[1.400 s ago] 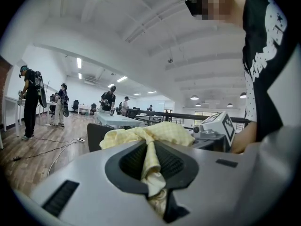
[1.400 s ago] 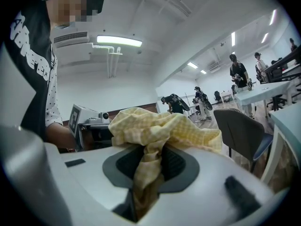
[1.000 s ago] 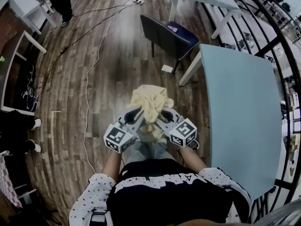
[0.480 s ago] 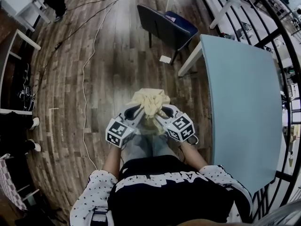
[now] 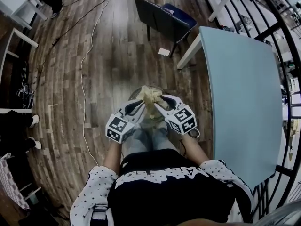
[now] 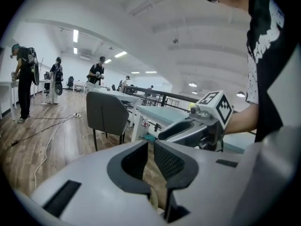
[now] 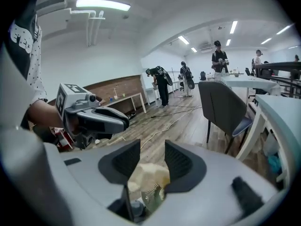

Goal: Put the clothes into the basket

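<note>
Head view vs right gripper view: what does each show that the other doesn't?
Head view only: the square-marker cube on the right tongs, and the person's grey-blue trousers.
Right gripper view only: the ceiling strip light, and the gap of the right tongs, which are opening. The pale yellow crumpled cloth sits low in that gap, and the pads are not pressing it.
Both: that cloth, the left tongs, the dark grey chair and the wood plank floor.

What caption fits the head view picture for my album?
Left claw grips a yellow cloth over the basket while the right claw opens around it.
</note>
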Tool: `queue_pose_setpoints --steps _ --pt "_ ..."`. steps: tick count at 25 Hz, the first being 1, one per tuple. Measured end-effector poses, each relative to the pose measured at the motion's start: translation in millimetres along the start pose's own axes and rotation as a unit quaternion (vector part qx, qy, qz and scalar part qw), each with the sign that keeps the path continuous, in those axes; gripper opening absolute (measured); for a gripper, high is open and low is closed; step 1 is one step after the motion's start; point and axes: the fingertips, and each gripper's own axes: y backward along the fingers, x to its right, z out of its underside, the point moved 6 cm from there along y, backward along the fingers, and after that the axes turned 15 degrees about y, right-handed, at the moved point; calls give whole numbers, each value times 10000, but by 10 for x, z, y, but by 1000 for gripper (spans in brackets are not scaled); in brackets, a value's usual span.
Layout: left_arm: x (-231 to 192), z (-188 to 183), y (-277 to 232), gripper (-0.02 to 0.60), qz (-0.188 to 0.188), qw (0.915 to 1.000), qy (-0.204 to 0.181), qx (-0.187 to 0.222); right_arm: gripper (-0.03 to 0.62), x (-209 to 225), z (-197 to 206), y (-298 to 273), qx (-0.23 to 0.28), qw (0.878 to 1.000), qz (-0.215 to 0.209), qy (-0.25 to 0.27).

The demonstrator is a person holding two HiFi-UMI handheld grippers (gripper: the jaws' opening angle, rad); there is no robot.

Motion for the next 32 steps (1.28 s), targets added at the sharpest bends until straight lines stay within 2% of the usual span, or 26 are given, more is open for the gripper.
queue_pose_setpoints --steps 3,7,13,15,17,20,23,28,32 --pt "28 -62 34 43 97 9994 205 247 155 -7 -69 58 228 9996 29 -161" --pt "44 -109 67 43 1 9998 58 213 154 -15 -209 149 647 9971 -21 -388" --pt "68 -232 145 43 -38 9992 42 394 145 3 -454 276 1115 9924 0 -527" --pt "95 -302 168 43 -31 9990 -31 447 81 12 -554 321 1300 9904 11 -476" --pt "129 -382 184 41 74 9984 -65 549 58 30 -628 350 1413 9892 49 -392" --pt "178 -466 196 31 258 9978 -91 610 52 38 -701 373 1423 9895 96 -254" --pt "207 -530 223 18 287 9974 -208 631 44 21 -781 382 1439 9894 87 -170" --pt "243 -684 289 14 375 9960 -120 805 41 -38 -966 436 1552 9879 21 -2" --pt "289 -786 285 14 393 9955 -395 772 41 -35 -1127 515 1649 9862 65 139"
